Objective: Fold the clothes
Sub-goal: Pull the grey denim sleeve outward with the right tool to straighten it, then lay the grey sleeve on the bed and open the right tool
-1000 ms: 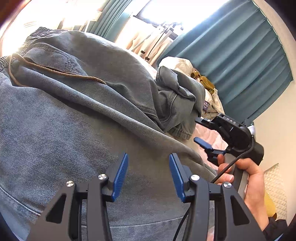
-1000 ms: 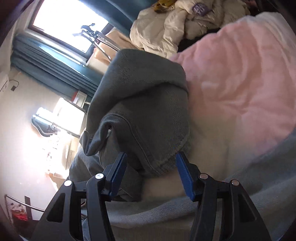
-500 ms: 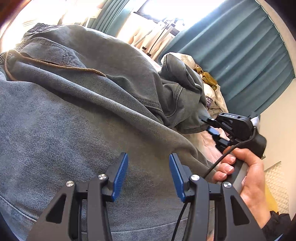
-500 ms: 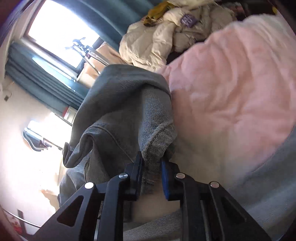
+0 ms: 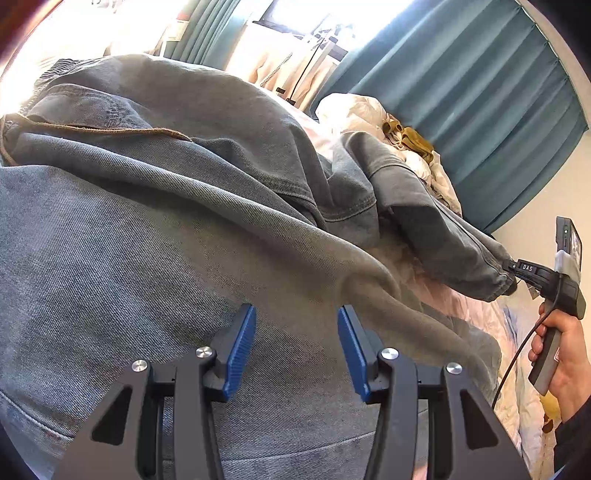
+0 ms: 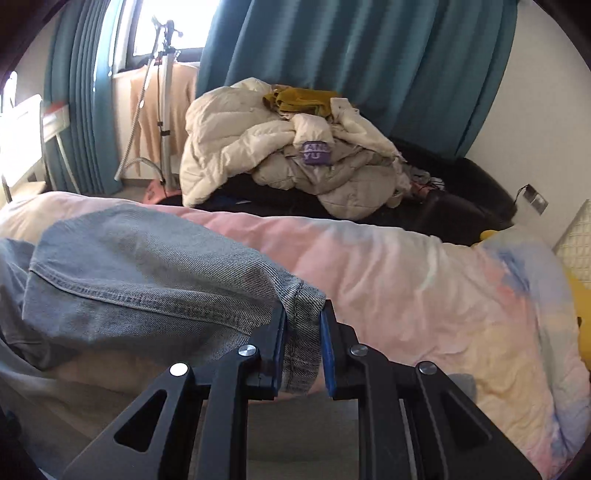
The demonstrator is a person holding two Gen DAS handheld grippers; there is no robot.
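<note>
- Bed (image 6: 424, 295): carries everything; covered by a pastel quilt, mostly pink with blue and yellow patches toward its right end.
- Jeans (image 5: 155, 236): grey-blue denim, spread in rumpled folds over the bed and filling most of my left view; a brown-stitched seam shows near the upper left.
- Trouser leg (image 6: 147, 280): one leg drawn up off the quilt, its hemmed cuff pointing to the bed's right end.
- My right gripper (image 6: 301, 343): clenched on that cuff, blue pads pressing the hem from both sides; these jaws have just been closing onto the cloth.
- My left gripper (image 5: 295, 347): released, blue pads standing well apart above the flat denim, nothing between them.
- My right hand (image 5: 561, 354): seen from the left view at the bed's right edge, wrapped around the gripper's handle, a black cable hanging from it.
- Clothes heap (image 6: 288, 147): cream padded garments with a mustard item on top, piled on a dark sofa beyond the bed's far edge.
- Curtains (image 6: 351, 66): teal, floor-length, against a pale wall.
- Window (image 6: 166, 33): bright, with a metal stand before it.
</note>
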